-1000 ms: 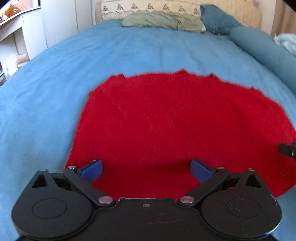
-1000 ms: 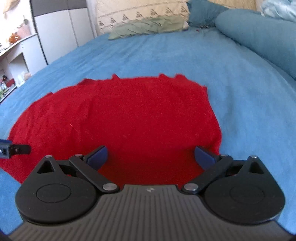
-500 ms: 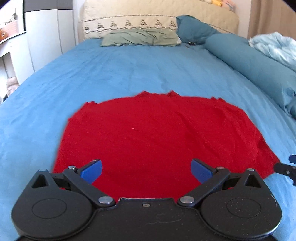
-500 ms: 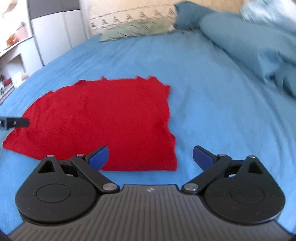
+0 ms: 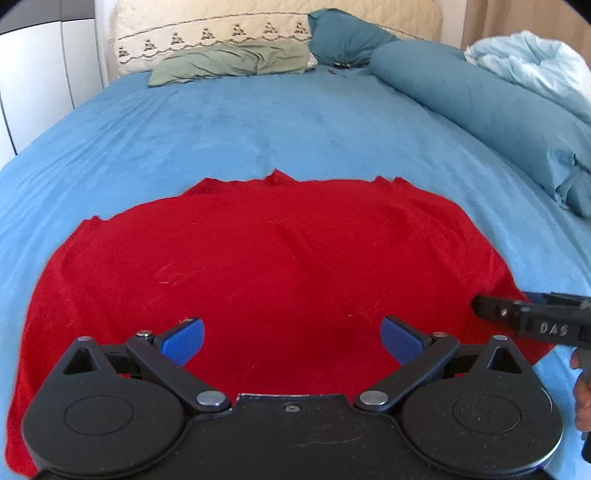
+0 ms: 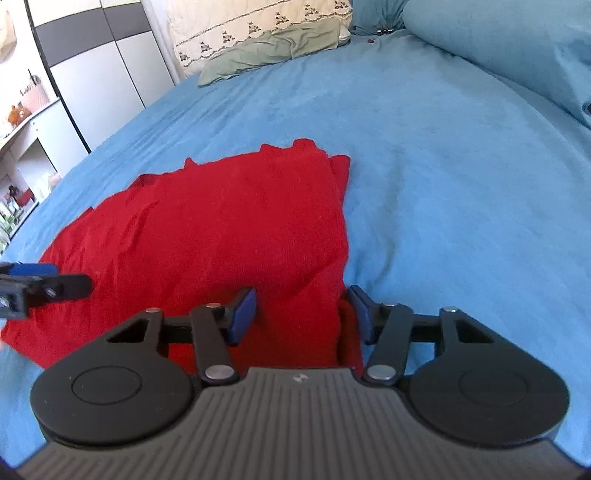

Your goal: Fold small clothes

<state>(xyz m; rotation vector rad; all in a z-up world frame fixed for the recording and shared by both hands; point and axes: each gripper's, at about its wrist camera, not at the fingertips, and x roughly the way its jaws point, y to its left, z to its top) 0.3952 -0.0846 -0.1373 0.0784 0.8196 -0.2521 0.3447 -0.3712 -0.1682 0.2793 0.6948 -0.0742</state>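
Observation:
A red garment (image 5: 280,258) lies flat on the blue bedspread (image 5: 258,122). My left gripper (image 5: 291,339) hovers over its near edge, jaws wide open with nothing pinched between the blue pads. In the right wrist view the garment (image 6: 221,229) bunches up at its near right corner. My right gripper (image 6: 301,314) straddles that corner and its jaws are closing, with the cloth's right edge between the pads; they do not visibly press it. The right gripper's fingers (image 5: 532,321) show at the garment's right edge, the left gripper's fingers (image 6: 44,286) at its left.
Pillows (image 5: 236,62) and a beige headboard cushion (image 5: 258,26) lie at the far end of the bed. A rolled teal duvet (image 5: 480,99) runs along the right side. White wardrobe doors (image 6: 96,74) and shelves (image 6: 22,147) stand to the left. A hand (image 5: 581,387) shows at the right.
Both grippers shifted sideways over the garment. The right gripper's jaws narrowed from wide open around the garment's right corner, and the cloth there has bunched up. The left jaws stayed wide.

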